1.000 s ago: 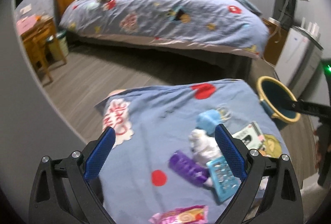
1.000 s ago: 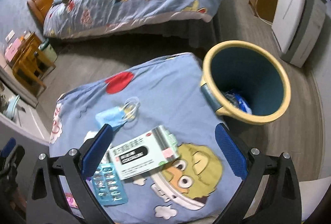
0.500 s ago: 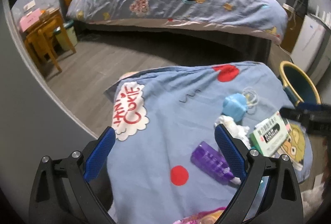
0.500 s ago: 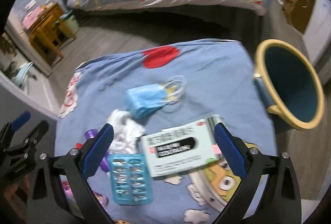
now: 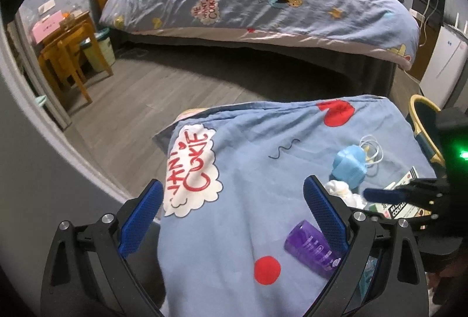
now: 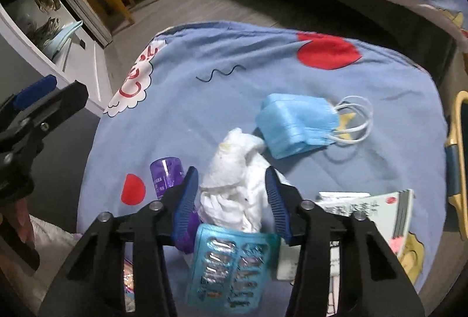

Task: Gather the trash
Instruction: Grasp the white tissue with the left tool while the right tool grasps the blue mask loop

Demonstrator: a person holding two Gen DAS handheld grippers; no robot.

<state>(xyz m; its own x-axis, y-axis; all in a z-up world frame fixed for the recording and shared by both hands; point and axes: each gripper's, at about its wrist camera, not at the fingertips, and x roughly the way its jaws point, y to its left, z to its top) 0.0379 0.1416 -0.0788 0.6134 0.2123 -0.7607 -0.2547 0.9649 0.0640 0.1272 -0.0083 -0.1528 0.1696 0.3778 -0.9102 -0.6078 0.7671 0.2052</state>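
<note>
Trash lies on a blue cartoon cloth (image 6: 219,100). My right gripper (image 6: 231,185) has its fingers on both sides of a crumpled white tissue (image 6: 237,179), closed in against it. A blue face mask (image 6: 295,124) lies just beyond, a purple bottle (image 6: 165,173) to the left, a blue pill blister (image 6: 231,267) under the gripper, a white medicine box (image 6: 368,208) to the right. My left gripper (image 5: 234,208) is open and empty above the cloth; the purple bottle (image 5: 310,246), the tissue (image 5: 342,191) and the mask (image 5: 349,168) lie to its right.
A yellow-rimmed blue bin (image 5: 421,118) stands at the cloth's right edge. A bed (image 5: 263,4) lies beyond, with wooden chairs (image 5: 67,53) and a small green bin (image 5: 99,48) at the left. A white appliance (image 5: 444,65) stands at the right.
My right gripper has swung left from the bin, come down over the tissue, and narrowed its jaws around it. My left gripper has drifted left, off the pile.
</note>
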